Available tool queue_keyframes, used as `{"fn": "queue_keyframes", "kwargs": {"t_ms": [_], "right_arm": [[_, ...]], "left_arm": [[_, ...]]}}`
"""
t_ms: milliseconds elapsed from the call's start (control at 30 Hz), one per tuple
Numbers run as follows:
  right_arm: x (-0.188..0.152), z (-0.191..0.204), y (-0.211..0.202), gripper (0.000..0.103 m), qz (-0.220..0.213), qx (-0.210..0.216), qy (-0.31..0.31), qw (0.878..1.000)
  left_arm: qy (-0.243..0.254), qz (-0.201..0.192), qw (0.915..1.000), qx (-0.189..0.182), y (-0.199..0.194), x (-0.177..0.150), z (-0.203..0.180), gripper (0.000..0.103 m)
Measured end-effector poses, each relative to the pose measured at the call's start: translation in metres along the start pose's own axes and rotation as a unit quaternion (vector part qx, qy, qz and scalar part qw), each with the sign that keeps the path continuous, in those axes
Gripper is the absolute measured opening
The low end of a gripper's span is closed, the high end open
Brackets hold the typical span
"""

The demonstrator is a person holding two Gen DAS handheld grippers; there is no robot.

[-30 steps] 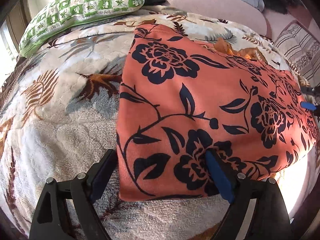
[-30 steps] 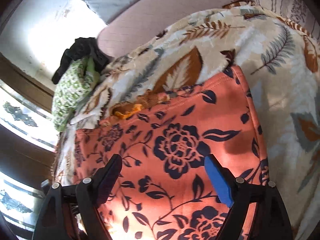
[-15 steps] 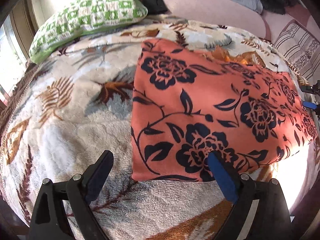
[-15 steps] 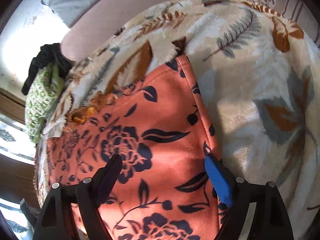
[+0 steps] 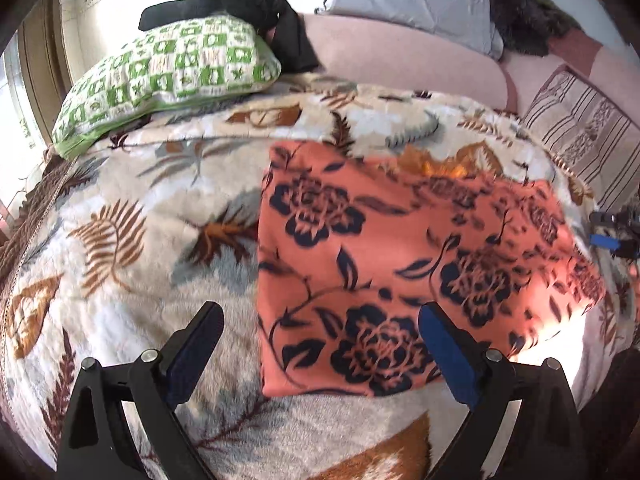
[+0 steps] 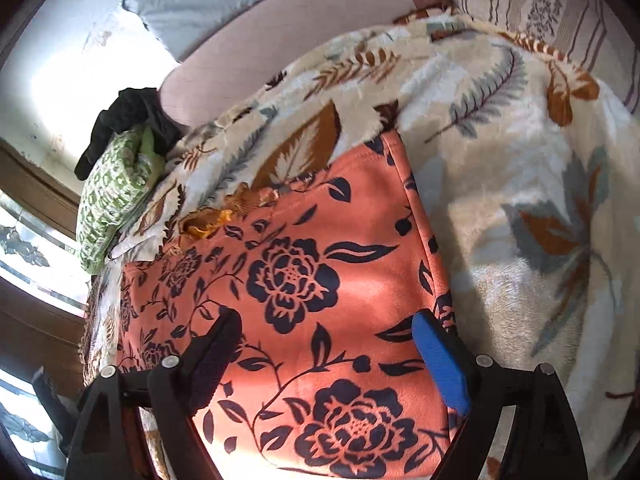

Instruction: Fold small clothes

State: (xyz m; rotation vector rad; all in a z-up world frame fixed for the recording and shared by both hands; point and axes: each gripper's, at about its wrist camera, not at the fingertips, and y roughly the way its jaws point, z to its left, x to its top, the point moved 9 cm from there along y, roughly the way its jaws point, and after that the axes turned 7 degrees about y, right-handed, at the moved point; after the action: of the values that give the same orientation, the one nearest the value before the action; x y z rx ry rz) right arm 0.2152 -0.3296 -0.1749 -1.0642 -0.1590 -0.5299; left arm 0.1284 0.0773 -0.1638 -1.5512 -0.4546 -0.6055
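A bed covered by a cream plush blanket point(image 5: 120, 240) with brown and grey leaf prints fills both views and serves as the folding surface, broad and soft enough for a garment to lie flat. On it, from the centre to the right of the left wrist view, lies the task's piece, an orange cloth with dark navy flowers point(image 5: 400, 272), spread smooth as a near-rectangle with straight left and lower edges, which suggests a fold has just been laid and is being left to settle. In the right wrist view the same cloth fills the lower centre, its hemmed edge running down the right side. A crumpled orange-yellow scrap point(image 6: 208, 224) peeks out at its far edge; whether it belongs to the garment cannot be told. A green-and-white patterned pillow point(image 5: 168, 76) sits in the upper left with a black garment point(image 5: 240, 4) draped on it, seemingly pushed aside to keep the work area free. The left hand-held gripper point(image 5: 316, 356) hangs over the cloth's lower left corner, its jaws wide and widening, one finger over blanket and one over cloth, pinching nothing. The right hand-held gripper point(image 6: 328, 356) hovers over the cloth near its right hem, jaws likewise wide and spreading, nothing clamped between them. No brand, label or legible writing shows anywhere.
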Motion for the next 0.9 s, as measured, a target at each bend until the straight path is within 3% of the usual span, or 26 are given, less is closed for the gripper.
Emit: {"fn": "queue_keyframes", "kwargs": {"t_ms": [100,233,300,333,367,400,433,467,500,567,667,767,900], "right_arm": [[-0.013,0.019,-0.022,0.089,-0.009,0.037,-0.024,0.999],[-0.036,0.037,-0.021,0.089,0.012,0.077,-0.036,0.996],[-0.045,0.039,-0.014,0.089,0.029,0.093,-0.043,0.994],[-0.049,0.039,-0.007,0.089,0.041,0.106,-0.044,0.993],[-0.051,0.034,0.001,0.089,0.050,0.115,-0.039,0.991],[-0.049,0.021,0.016,0.089,0.055,0.099,-0.028,0.993],[-0.046,-0.002,0.033,0.089,0.062,0.053,-0.004,0.997],[-0.045,-0.020,0.042,0.086,0.070,0.048,0.039,0.996],[-0.041,-0.022,0.036,0.086,0.057,0.078,0.075,0.992],[-0.036,-0.018,0.013,0.086,0.032,0.104,0.083,0.991],[-0.044,-0.031,-0.026,0.086,-0.013,0.110,0.111,0.988],[-0.069,-0.071,-0.048,0.087,-0.029,0.113,0.207,0.971],[-0.105,-0.096,-0.034,0.088,0.006,0.150,0.300,0.942]], "left_arm": [[0.015,-0.006,0.9995,-0.028,0.015,0.030,-0.011,0.098],[0.046,0.025,0.9983,-0.023,0.063,0.047,-0.024,0.098],[0.053,0.045,0.9975,0.010,0.091,0.047,-0.015,0.098],[0.062,0.082,0.9931,0.057,0.114,0.038,-0.002,0.098],[0.044,0.123,0.9887,0.073,0.135,0.025,0.011,0.103],[-0.003,0.120,0.9919,0.042,0.144,0.024,0.018,0.103],[-0.025,0.121,0.9918,0.034,0.143,0.025,0.023,0.103],[-0.020,0.124,0.9912,0.043,0.137,0.027,0.023,0.103],[-0.004,0.113,0.9920,0.057,0.128,0.031,0.022,0.103],[0.031,0.088,0.9929,0.074,0.107,0.035,0.018,0.103],[0.018,0.045,0.9976,0.050,0.072,0.031,0.012,0.103],[-0.013,0.021,0.9995,0.020,0.042,0.012,0.003,0.103],[-0.032,0.029,0.9991,0.001,0.035,-0.016,-0.012,0.103]]}}
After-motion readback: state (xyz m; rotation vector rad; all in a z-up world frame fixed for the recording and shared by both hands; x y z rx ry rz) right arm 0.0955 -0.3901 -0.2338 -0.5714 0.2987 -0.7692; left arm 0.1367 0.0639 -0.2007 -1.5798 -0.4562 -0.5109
